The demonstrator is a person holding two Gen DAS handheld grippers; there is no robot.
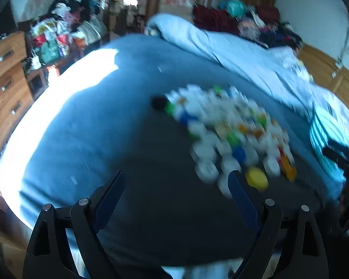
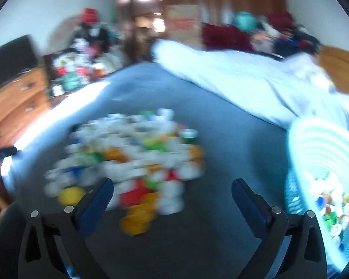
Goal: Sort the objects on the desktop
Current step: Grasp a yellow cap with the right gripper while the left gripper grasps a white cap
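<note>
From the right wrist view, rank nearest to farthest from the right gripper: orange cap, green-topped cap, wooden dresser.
1. Orange cap, at the pile's near edge, just left of the open right gripper.
2. Green-topped cap, at the pile's far right edge.
3. Wooden dresser, far left by the wall.

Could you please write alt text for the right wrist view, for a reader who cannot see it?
A blurred pile of bottle caps, mostly white with some coloured, lies on a blue bedsheet ahead of the open, empty right gripper. A pale blue basket at right holds more caps.
</note>
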